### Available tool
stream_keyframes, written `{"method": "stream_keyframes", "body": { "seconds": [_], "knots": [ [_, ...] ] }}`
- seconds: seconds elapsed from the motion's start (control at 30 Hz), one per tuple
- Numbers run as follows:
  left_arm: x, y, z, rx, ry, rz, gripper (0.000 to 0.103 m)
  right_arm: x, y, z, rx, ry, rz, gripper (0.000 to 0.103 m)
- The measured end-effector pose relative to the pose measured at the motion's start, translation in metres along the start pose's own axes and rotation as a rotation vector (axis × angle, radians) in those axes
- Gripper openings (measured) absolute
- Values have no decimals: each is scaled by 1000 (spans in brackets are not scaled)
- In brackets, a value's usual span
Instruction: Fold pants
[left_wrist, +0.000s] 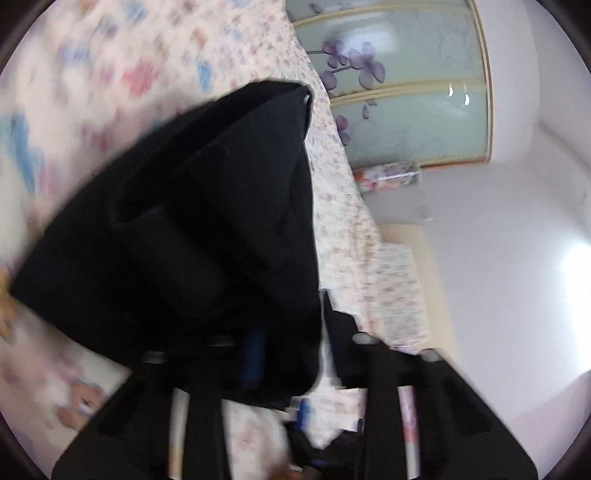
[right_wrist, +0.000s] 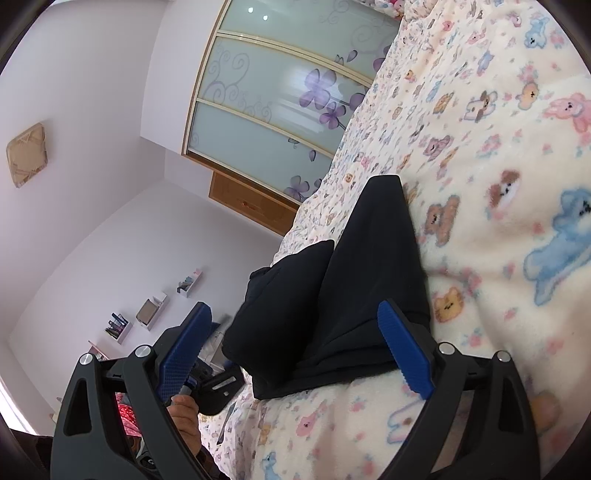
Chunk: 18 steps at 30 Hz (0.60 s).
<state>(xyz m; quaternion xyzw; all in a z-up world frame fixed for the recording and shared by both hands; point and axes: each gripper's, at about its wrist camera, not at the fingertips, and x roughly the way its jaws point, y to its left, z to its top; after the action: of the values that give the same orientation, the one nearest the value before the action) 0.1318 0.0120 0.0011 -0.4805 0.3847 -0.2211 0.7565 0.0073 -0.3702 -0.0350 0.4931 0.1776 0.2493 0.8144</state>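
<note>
The black pants (right_wrist: 354, 280) lie folded on a cream blanket with teddy-bear print (right_wrist: 498, 166). My right gripper (right_wrist: 295, 350) is open, its blue pads (right_wrist: 402, 350) spread on either side of the pants' near end, holding nothing. In the left wrist view the pants (left_wrist: 207, 229) hang lifted as a dark bundle over my left gripper (left_wrist: 280, 362), which is closed on the cloth near its lower edge; a blue pad (left_wrist: 255, 354) shows through the fabric. That view is blurred by motion.
A wardrobe with frosted sliding doors and purple flowers (right_wrist: 280, 96) stands beyond the bed. White wall shelves (right_wrist: 147, 314) and lilac walls lie off the bed's edge. A hand (right_wrist: 184, 413) holds the other gripper's handle.
</note>
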Motion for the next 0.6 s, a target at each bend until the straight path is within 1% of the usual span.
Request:
{"method": "stream_keyframes", "body": {
  "seconds": [0.03,0.13,0.17,0.2,0.23,0.27,0.3,0.33,0.37,0.4,0.43,0.47,0.53,0.57,0.6],
  "knots": [
    [-3,-16,-1,93,-26,65,18,0,0,0,1,0,1,93],
    [-9,-65,-12,386,-119,209,16,-1,0,1,7,-4,7,94],
    [-7,-77,-18,462,-137,245,15,-2,0,1,8,-5,8,94],
    [-4,-96,-25,581,-154,298,15,-3,-1,1,11,-7,10,94],
    [4,-113,-35,704,-154,350,15,-4,-1,2,16,-11,13,94],
    [10,-124,-42,789,-147,380,15,-6,-1,2,19,-15,16,94],
    [21,-137,-57,913,-123,421,15,-8,-1,3,27,-27,22,94],
    [37,-152,-79,1080,-82,472,14,-10,-2,4,34,-37,26,94],
    [53,-160,-99,1213,-35,507,14,-13,-3,6,42,-50,29,94],
    [64,-162,-119,1301,10,525,14,-16,-4,7,51,-63,32,94],
    [82,-161,-146,1422,93,549,14,-19,-6,9,65,-74,35,94],
    [94,-156,-162,1490,150,565,13,-20,-8,11,79,-75,38,94],
    [111,-140,-192,1583,237,591,12,-22,-12,13,99,-70,45,94],
    [118,-133,-193,1595,260,587,12,-23,-13,13,104,-69,47,94],
    [123,-127,-189,1582,273,573,12,-23,-13,14,105,-67,48,94]
  ]
}}
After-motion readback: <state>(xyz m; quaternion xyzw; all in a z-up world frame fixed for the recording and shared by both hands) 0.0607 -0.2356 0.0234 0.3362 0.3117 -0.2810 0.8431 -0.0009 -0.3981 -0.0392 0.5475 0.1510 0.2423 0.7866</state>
